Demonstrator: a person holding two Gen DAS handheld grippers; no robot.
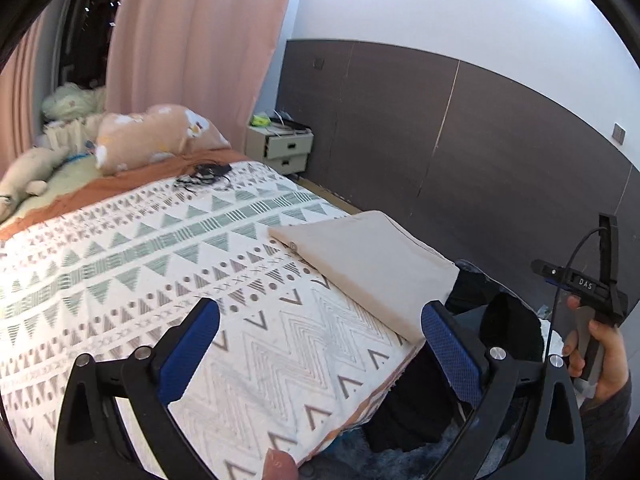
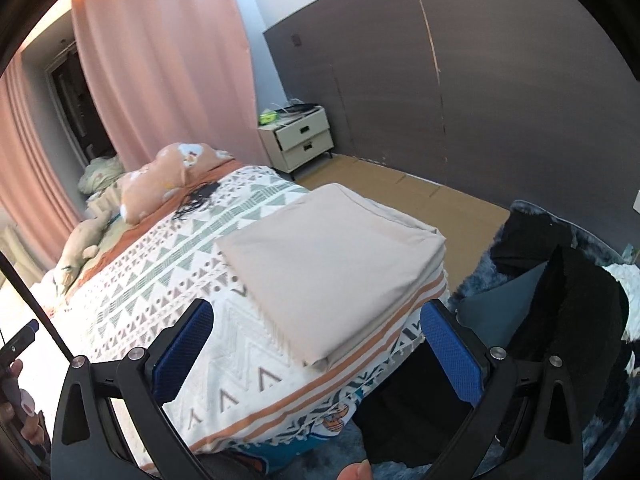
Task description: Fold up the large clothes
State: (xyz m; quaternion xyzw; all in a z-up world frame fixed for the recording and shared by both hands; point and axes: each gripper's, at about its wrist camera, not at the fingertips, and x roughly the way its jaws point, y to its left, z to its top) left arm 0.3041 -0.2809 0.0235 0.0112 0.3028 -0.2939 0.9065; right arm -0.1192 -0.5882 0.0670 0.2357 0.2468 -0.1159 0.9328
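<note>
A beige garment (image 1: 368,264) (image 2: 332,268) lies folded into a flat rectangle at the near right corner of the bed (image 1: 140,264) (image 2: 160,280), on the patterned cover. My left gripper (image 1: 320,340) hovers above the bed's near edge, open, with nothing between its blue pads (image 1: 192,348). My right gripper (image 2: 320,344) hangs open just short of the folded garment, also empty. The right gripper's handle (image 1: 588,284), held by a hand, shows at the right of the left wrist view. Dark clothes (image 2: 560,280) lie piled on the floor to the right of the bed.
Pillows and soft toys (image 1: 148,136) sit at the head of the bed, with a tangled black cable (image 1: 204,174) near them. A white nightstand (image 2: 298,140) stands by the dark wall panel. Pink curtains (image 2: 160,60) hang behind. A blue shaggy rug (image 2: 480,280) covers the floor.
</note>
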